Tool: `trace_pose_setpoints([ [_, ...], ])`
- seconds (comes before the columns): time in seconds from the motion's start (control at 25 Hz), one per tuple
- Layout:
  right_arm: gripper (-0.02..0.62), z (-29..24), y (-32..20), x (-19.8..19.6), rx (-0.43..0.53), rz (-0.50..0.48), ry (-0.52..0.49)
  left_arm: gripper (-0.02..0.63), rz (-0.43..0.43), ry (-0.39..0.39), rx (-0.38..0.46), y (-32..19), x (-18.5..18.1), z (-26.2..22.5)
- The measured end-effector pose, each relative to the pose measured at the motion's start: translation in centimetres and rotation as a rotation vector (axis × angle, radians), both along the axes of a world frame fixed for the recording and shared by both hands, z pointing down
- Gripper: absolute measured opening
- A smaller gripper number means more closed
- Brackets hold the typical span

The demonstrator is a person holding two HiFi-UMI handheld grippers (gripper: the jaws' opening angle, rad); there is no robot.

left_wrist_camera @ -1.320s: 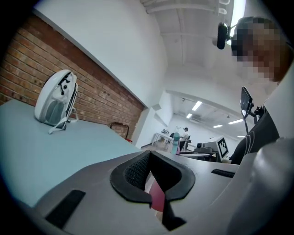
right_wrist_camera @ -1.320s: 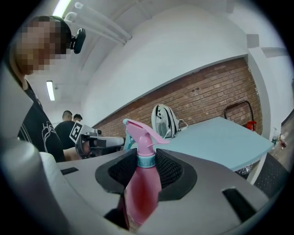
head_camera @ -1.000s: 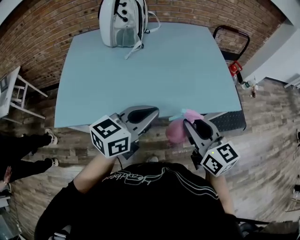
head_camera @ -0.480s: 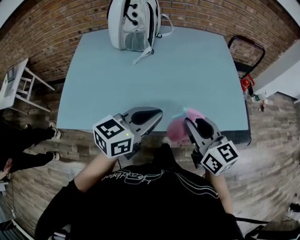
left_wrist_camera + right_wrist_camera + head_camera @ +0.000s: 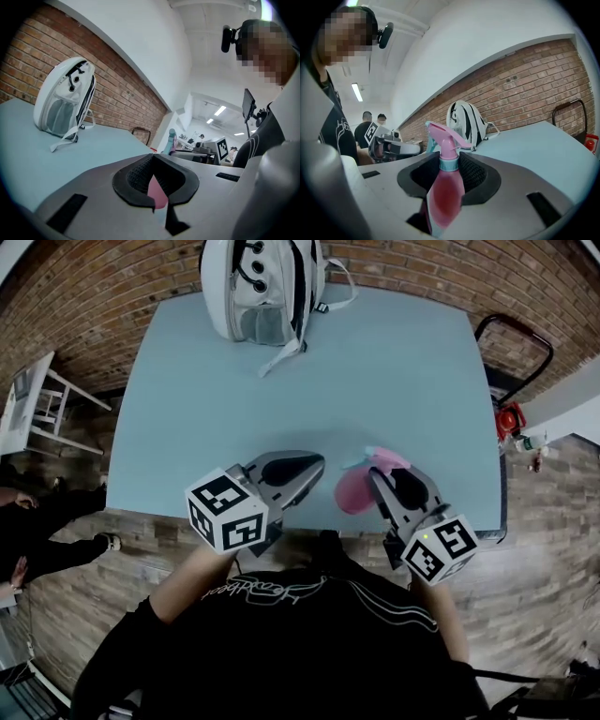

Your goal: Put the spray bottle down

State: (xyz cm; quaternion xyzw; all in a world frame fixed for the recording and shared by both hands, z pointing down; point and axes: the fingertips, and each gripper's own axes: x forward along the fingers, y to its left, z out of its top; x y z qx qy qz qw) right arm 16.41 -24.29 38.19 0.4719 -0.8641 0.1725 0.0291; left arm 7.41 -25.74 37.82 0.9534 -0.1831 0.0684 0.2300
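— Two claws I can see from here. What is each one doing?
— The right claw (image 5: 386,482) is closed on the spray bottle (image 5: 352,491). Its jaws press the pink body from both sides, just under the teal collar. The pink spray head comes out past the jaws, on the side toward the backpack (image 5: 258,287).
— And the left claw (image 5: 314,463)?
— Its jaws are together and nothing is between them. It is just beside the bottle, and it also points toward the backpack.
— Where is the bottle, compared with the backpack?
— Well apart from it. The backpack stands upright at the far end of the light blue desk (image 5: 403,371), with the brick wall (image 5: 84,296) behind it. The bottle is at the opposite end, over the desk edge that is nearest to the person (image 5: 281,634) who holds the claws.
— Does the bottle stand on the desk?
— I cannot tell if it touches the desk top. The claw has a full grip on it.
— Something else close to the backpack?
— One loose strap (image 5: 281,352) goes out from the backpack and lies on the desk, on the side that faces the claws.
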Motion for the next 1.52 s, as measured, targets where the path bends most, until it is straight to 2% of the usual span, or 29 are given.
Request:
trace_pose_setpoints([
  [0.32, 0.129, 1.6, -5.0, 1.5, -0.021, -0.020, 0.011, 0.008, -0.024, -0.006, -0.045, -3.6, 1.2, 1.8],
  [0.56, 0.129, 2.0, -7.8, 1.9, 0.053, -0.045, 0.095, 0.008, -0.035, -0.020, -0.053, -4.8, 1.6, 2.8],
  [0.8, 0.129, 2.8, -10.4, 1.7, 0.085, -0.064, 0.125, 0.008, -0.047, -0.034, -0.080, -5.8, 1.4, 4.0],
  [1.28, 0.129, 5.9, -14.2, 1.9, 0.114, -0.013, 0.207, 0.008, -0.081, -0.040, -0.120, -8.3, 0.6, 5.8],
  [1.52, 0.129, 6.5, -14.3, 1.8, 0.135, -0.004, 0.197, 0.008, -0.092, -0.039, -0.123, -8.8, 0.1, 6.5],
])
